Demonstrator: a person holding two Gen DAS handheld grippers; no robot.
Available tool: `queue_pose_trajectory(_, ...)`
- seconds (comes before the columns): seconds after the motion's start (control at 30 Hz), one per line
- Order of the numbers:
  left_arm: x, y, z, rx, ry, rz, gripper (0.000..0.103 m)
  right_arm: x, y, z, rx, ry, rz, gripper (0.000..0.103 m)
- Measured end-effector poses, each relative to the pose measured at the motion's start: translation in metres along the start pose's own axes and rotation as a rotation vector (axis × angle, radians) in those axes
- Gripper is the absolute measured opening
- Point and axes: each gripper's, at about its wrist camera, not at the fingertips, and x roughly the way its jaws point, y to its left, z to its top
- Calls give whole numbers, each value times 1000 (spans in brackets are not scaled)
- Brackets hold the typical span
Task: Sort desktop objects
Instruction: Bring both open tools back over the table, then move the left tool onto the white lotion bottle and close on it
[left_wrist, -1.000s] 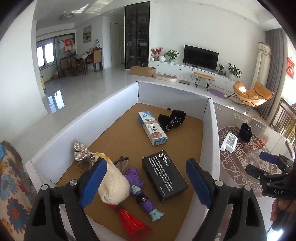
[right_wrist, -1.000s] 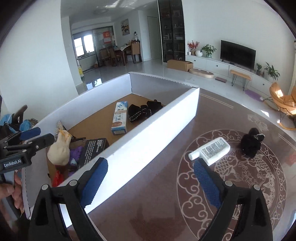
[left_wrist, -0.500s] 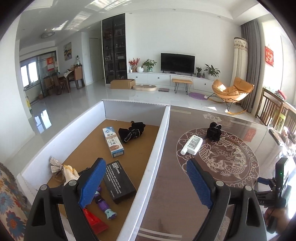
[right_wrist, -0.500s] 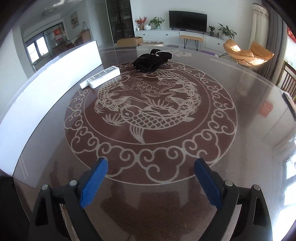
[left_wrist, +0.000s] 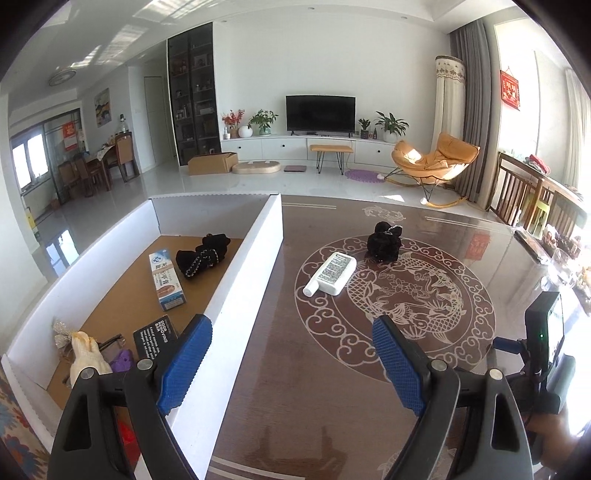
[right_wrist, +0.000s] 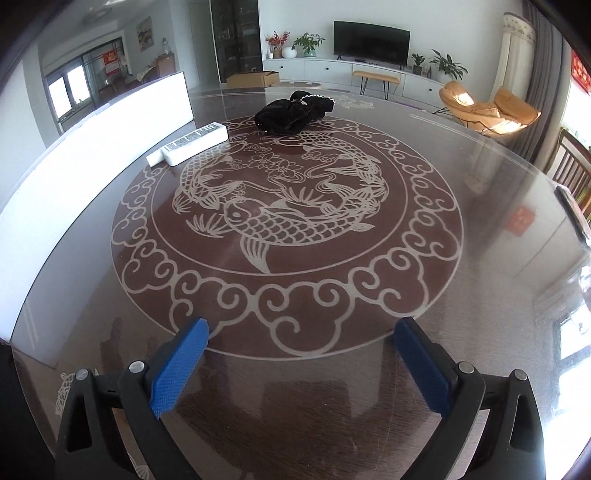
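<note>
I have both grippers free above the round glass-topped bench with the fish pattern (right_wrist: 295, 221). The left gripper (left_wrist: 291, 363) has its blue fingers wide apart with nothing between them, and it hangs over the near part of the bench, just beside the white wall of the large shallow cardboard box (left_wrist: 255, 266). The right gripper (right_wrist: 299, 363) has just been opening; its fingers now stand very wide, also with nothing between them, only the bare bench below.

2 things remain outside the box. The flat white plastic bottle with a printed label (left_wrist: 330, 274) lies on the rim of the fish pattern, and the black fabric hair tie with small beads (left_wrist: 384, 242) lies just beyond it, near but not touching as far as I can see. Inside the box I see already a white and blue toothpaste carton (left_wrist: 166, 280), a second black hair tie (left_wrist: 199, 254) and a black rectangular box with white text (left_wrist: 155, 339).

The bottle is ahead of both grippers. In the left view it sits almost between the fingers' line, slightly to the left, with its long axis running forward and a little to the right, cap towards me. In the right view (right_wrist: 192, 143) it is far to the left. So I judge the left hand is better placed, and the fingers should close across the short side of the bottle.
</note>
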Motion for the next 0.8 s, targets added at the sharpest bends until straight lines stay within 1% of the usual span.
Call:
queue_pose_trajectory(0.07, 16, -7, -6, 18, 52, -45, 89, 0, 0, 0, 1, 0, -1, 101)
queue_pose_trajectory(0.17, 51, -20, -21, 32, 186, -171, 89, 0, 1, 0, -1, 0, -3, 101)
queue_pose_trajectory(0.23, 73, -29, -30, 48, 249, -210, 89, 1, 1, 0, -3, 1, -5, 101)
queue_pose_trajectory(0.27, 82, -33, -32, 67, 268, -213, 89, 1, 1, 0, -3, 1, -5, 101)
queue_pose_trajectory(0.33, 101, -40, -27, 114, 293, -190, 89, 1, 1, 0, -3, 1, -5, 101)
queue_pose_trajectory(0.47, 133, -47, 3, 171, 283, -177, 89, 1, 1, 0, -3, 1, -5, 101)
queue_pose_trajectory(0.53, 153, -47, 19, 175, 275, -179, 89, 2, 1, 0, -3, 1, -5, 101)
queue_pose_trajectory(0.6, 176, -45, 31, 163, 284, -175, 89, 1, 1, 0, -3, 1, -5, 101)
queue_pose_trajectory(0.7, 211, -42, 39, 139, 320, -186, 89, 2, 1, 0, -3, 2, -8, 101)
queue_pose_trajectory(0.8, 241, -45, 41, 140, 353, -193, 88, 2, 2, 0, -5, 2, -17, 101)
